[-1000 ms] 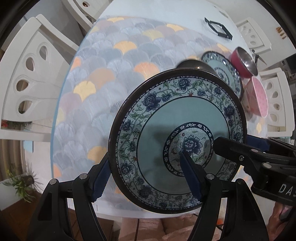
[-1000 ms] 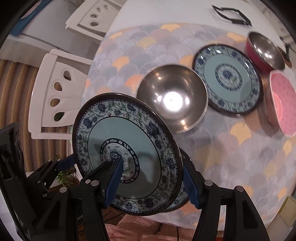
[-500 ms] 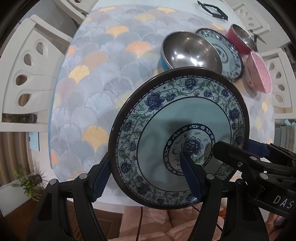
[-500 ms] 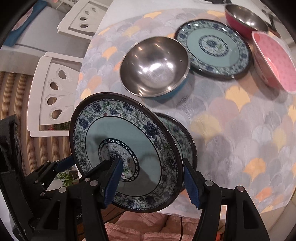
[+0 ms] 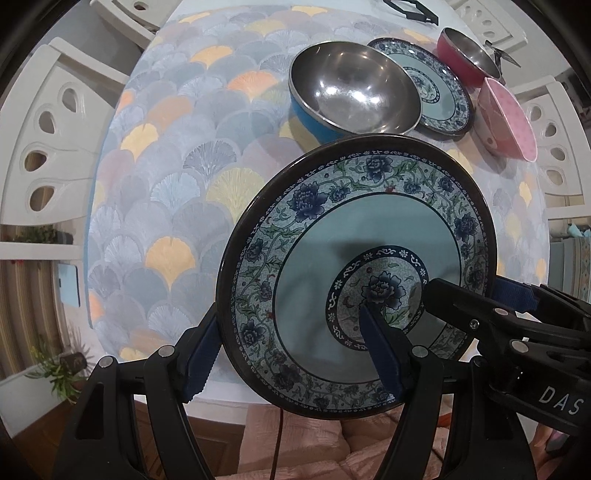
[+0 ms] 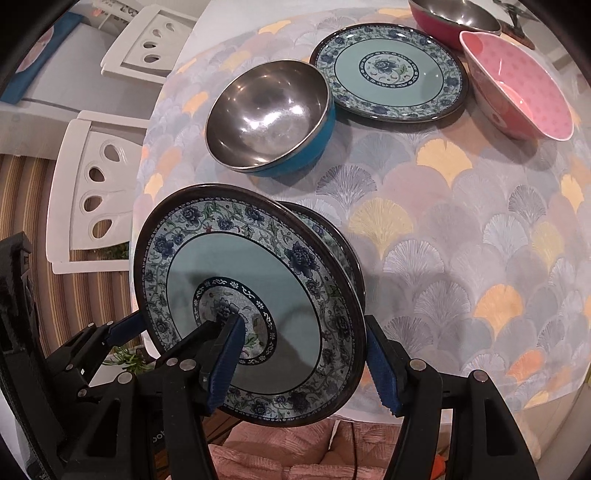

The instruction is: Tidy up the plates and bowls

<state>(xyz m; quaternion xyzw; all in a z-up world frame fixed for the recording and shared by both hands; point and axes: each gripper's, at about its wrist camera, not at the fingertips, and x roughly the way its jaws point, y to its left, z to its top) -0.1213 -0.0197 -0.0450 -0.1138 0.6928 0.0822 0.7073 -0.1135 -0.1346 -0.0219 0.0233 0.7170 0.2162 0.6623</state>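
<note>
1. Left gripper (image 5: 291, 339): closed on the left rim of the floral plate (image 5: 369, 236); 1 pad sits under the rim, the other on the plate's face.
2. Floral plate: held tilted above the near edge of the table (image 5: 155, 177), both grippers clamping opposite sides.
3. Second plate (image 6: 347, 258): lies directly under the held plate, only its edge visible in the right wrist view.
4. Right gripper (image 6: 303, 354): closed on the plate's right rim.
5. Steel bowl with blue outside (image 6: 269, 114): stands further back on the patterned cloth.
6. Third plate (image 6: 388, 70): lies just right of the steel bowl.
7. Red bowl (image 6: 450, 14): stands behind, at the table's far edge.
8. Pink bowl (image 6: 517, 85): tilted, rightmost.
</note>
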